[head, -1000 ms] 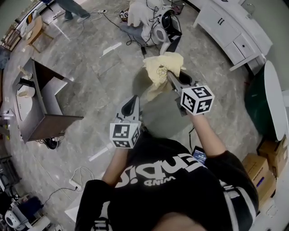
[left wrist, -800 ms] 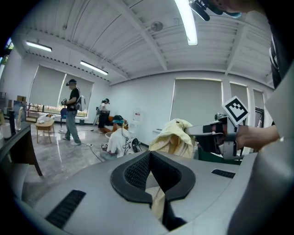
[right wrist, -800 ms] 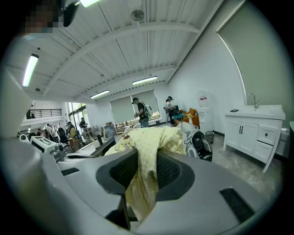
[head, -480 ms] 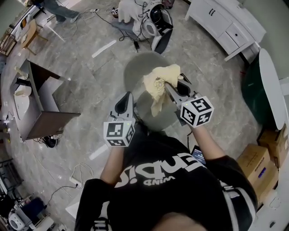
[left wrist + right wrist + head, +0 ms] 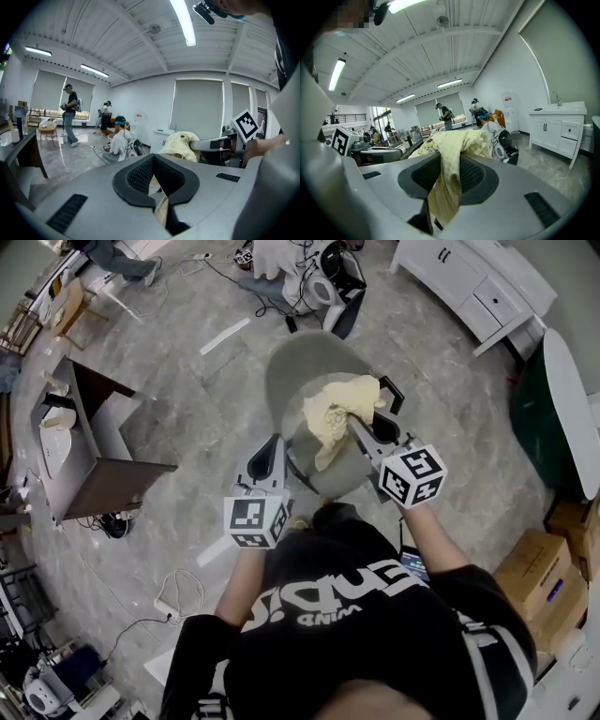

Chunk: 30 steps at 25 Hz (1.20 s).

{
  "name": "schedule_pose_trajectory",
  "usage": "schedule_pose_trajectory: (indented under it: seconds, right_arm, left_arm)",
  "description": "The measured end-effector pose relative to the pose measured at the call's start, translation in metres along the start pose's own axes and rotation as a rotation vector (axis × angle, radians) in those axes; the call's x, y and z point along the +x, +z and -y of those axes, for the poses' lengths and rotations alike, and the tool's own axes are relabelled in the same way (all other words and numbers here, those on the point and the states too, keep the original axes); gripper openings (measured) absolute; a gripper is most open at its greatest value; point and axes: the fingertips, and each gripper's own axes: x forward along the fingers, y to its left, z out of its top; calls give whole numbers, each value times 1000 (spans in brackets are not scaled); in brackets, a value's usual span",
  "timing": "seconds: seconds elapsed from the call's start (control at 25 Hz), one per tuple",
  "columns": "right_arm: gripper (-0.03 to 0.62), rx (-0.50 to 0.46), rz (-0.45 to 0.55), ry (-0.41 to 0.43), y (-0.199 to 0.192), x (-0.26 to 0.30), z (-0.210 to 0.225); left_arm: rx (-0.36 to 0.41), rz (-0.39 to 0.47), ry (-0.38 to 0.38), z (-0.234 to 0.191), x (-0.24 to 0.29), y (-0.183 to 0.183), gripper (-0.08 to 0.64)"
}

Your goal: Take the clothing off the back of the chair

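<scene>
You're pinching the limp, light yellow garment (image 5: 336, 414) by a bunched fold mid-frame in your right gripper (image 5: 360, 427), the left gripper (image 5: 271, 448) riding closed and empty.

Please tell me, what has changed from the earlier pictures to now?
The right gripper, fingers still shut on the yellow garment, has carried it over the grey chair, whose seat now shows plainly beneath it. The left gripper moved along beside it, still holding nothing. The grip on the garment did not change.
</scene>
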Motion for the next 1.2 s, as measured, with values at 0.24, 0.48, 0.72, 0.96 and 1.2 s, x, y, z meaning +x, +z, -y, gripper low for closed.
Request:
schedule_pose_trajectory:
  seconds: [0.24,0.48,0.72,0.96,1.2]
  right_arm:
    - [114,45,55,-69,-17,-37,-35]
    - [114,58,65,-121,-40,-93,-66]
    - [114,76,78,-147,-61,-144,-86]
    - [114,79,108,-139,-72,-173,-94]
    - [114,84,109,-147,-75,-188,-89]
  left_arm:
    - [0,19,-55,6,-42,-6,15]
    - [30,16,-113,38,-85,-14,15]
    - [9,11,-95,57,-121,-25,15]
    - [-9,32,-71,79,-142,-31,15]
    - [-19,33,-73,96,-145,-34,15]
